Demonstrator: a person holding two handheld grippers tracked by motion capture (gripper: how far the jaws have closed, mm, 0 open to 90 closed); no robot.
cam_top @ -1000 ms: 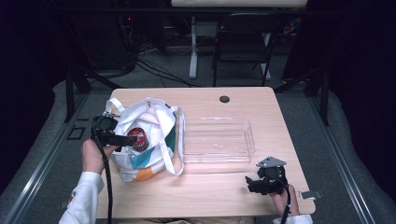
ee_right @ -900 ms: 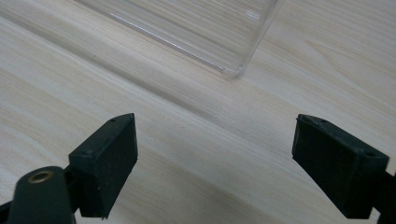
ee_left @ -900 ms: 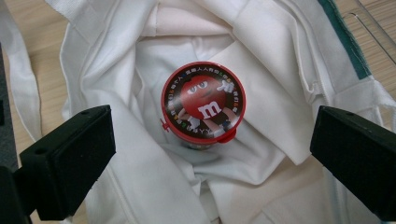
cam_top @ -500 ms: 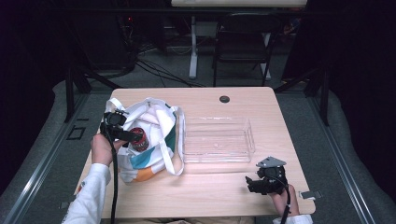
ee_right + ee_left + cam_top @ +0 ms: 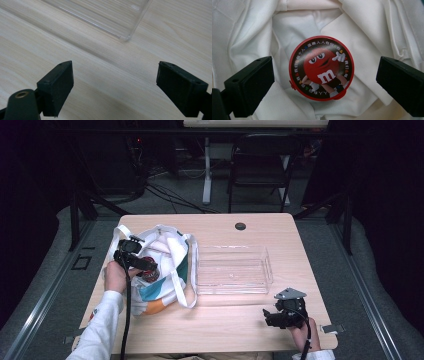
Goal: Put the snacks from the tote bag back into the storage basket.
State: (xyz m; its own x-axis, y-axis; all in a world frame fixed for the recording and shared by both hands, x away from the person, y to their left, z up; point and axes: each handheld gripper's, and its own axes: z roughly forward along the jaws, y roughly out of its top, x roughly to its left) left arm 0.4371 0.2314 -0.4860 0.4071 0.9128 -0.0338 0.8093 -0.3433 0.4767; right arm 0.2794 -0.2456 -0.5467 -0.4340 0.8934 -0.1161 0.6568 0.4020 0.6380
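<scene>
A white tote bag (image 5: 167,245) with teal and orange print lies open at the table's left. Inside it, on the white lining (image 5: 294,27), sits a round red candy tin (image 5: 321,68) with a cartoon face on its lid, its red edge (image 5: 150,272) also showing from above. My left gripper (image 5: 149,266) reaches into the bag's mouth. In the left gripper view it (image 5: 324,75) is open; its jaws have just been closing a little, with the tin between them and untouched. My right gripper (image 5: 267,317) rests open on the table near the front right, with bare wood between its jaws (image 5: 115,82).
A clear plastic tray (image 5: 232,292) stands in the middle of the wooden table (image 5: 235,330), and its near corner (image 5: 125,37) lies just ahead of the right gripper. A small dark disc (image 5: 240,226) sits near the far edge. Chairs and cables stand beyond the table.
My left hand has moved right and down, bringing its gripper from the bag's left side into the opening over the tin. The right hand has stayed where it was.
</scene>
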